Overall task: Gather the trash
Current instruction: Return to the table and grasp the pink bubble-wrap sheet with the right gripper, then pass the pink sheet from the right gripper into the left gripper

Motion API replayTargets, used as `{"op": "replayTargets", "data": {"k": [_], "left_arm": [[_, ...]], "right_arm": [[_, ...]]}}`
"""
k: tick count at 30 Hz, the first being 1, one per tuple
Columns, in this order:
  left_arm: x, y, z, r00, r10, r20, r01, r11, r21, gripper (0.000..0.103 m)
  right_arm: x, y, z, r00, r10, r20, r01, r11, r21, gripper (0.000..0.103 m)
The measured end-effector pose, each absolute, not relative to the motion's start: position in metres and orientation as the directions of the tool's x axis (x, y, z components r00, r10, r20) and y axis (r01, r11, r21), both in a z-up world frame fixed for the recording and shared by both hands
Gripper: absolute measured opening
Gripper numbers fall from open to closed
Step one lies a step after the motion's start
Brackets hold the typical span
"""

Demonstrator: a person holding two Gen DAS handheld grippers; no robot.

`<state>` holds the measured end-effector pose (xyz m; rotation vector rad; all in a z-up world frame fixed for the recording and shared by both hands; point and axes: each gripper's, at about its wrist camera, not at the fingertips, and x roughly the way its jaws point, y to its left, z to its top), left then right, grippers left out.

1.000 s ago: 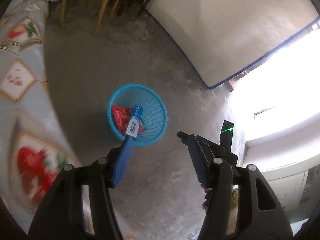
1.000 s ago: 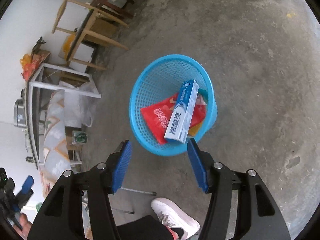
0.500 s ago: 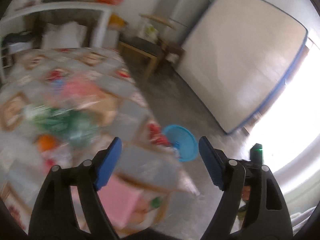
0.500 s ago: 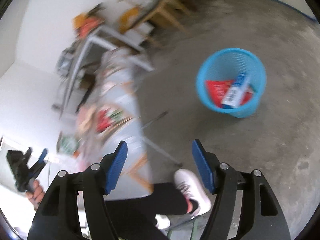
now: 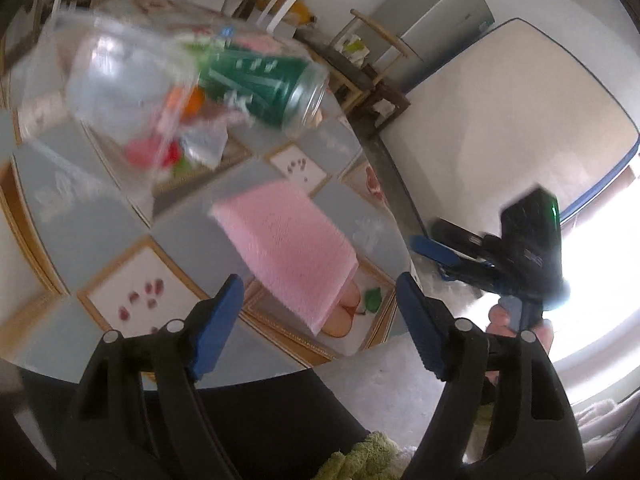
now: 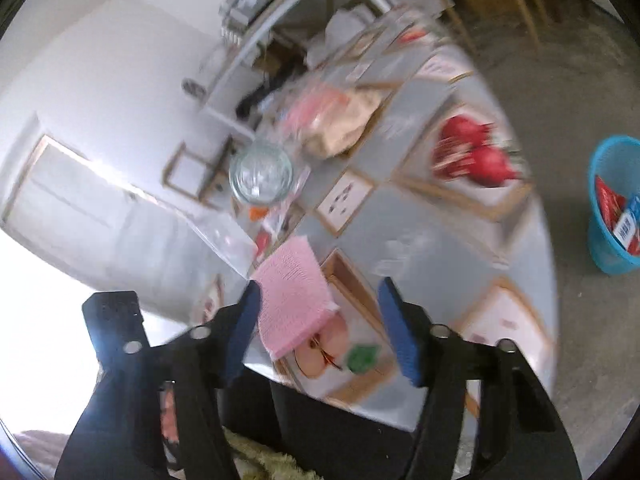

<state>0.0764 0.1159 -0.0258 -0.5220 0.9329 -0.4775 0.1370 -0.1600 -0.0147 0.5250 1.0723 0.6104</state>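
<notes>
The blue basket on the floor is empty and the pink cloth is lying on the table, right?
Not quite. The blue basket isn't empty: the right wrist view shows a red wrapper and a blue-and-white box inside it. The rest is right: the pink cloth lies on the table.

Left gripper (image 5: 316, 316) open, empty, above pink cloth (image 5: 286, 246); green can (image 5: 264, 84) beyond.

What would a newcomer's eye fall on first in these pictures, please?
Probably the pink cloth lying flat near the table's front edge. Next the green can, blurred, farther back on the table, and the blue basket on the floor beside it.
</notes>
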Motion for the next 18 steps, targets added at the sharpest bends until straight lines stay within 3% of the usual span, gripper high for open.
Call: {"op": "replayTargets", "data": {"k": [5, 14, 18], "left_arm": [[0.08, 0.119, -0.049, 0.474, -0.638, -0.607, 0.139, 0.735, -0.664, 0.069], [0.083, 0.147, -0.051, 0.473, -0.646, -0.599, 0.116, 0.72, -0.685, 0.072], [0.09, 0.146, -0.045, 0.49, -0.578, -0.653, 0.077, 0.774, -0.628, 0.083]], "right_arm": [[0.154, -0.125, -0.035, 0.269, 0.641, -0.719, -0.153, 0.766, 0.625, 0.027], [0.132, -0.109, -0.051, 0.091, 0.801, -0.592, -0.126, 0.599, 0.791, 0.024], [0.124, -0.128, -0.043, 0.148, 0.811, -0.566, -0.11, 0.582, 0.806, 0.024]]}}
